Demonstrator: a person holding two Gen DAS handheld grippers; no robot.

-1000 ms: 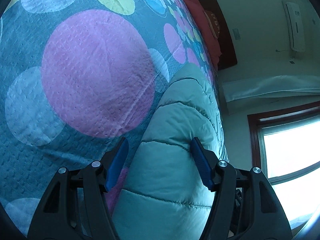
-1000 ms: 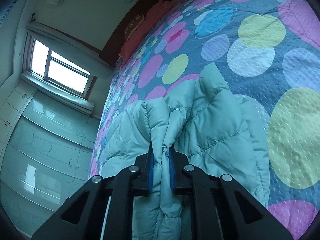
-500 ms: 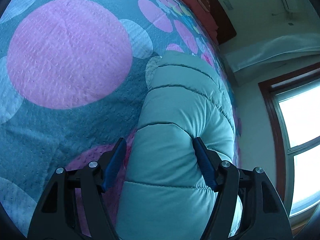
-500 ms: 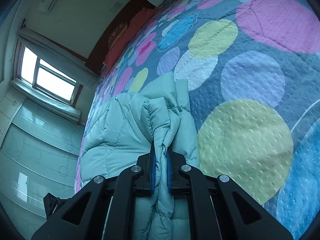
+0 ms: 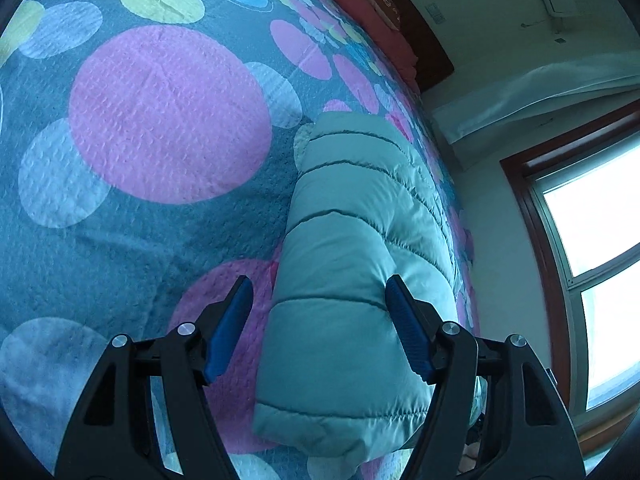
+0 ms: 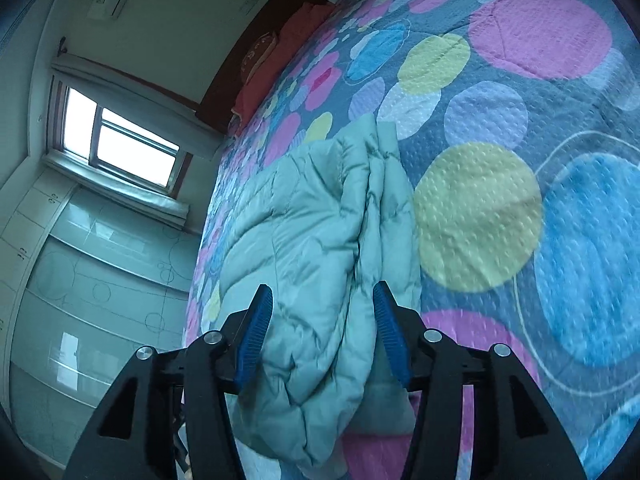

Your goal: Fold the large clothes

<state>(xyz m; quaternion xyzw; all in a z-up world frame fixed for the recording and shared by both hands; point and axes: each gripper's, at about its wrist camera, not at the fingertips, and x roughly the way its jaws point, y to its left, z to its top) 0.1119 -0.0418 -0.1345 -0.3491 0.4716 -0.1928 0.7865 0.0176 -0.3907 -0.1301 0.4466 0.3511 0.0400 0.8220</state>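
Observation:
A pale green quilted puffer jacket [image 5: 352,264] lies folded on the bed with the polka-dot bedspread [image 5: 160,120]. My left gripper [image 5: 320,320] is open, its blue pads either side of the jacket's near folded end, not pinching it. In the right wrist view the jacket [image 6: 312,240] lies bunched in folds. My right gripper [image 6: 322,332] is open, its pads straddling the jacket's thick folded edge without gripping it.
Red pillows [image 5: 372,12] and a dark headboard [image 5: 424,48] are at the far end of the bed. A window [image 5: 592,240] and wall are on one side. Glass wardrobe doors [image 6: 80,280] stand beyond the bed's edge. The bedspread [image 6: 520,160] stretches beside the jacket.
My right gripper has opened and let go of the jacket fold it was pinching, after carrying it across and down. My left gripper stayed open over the jacket and shifted slightly.

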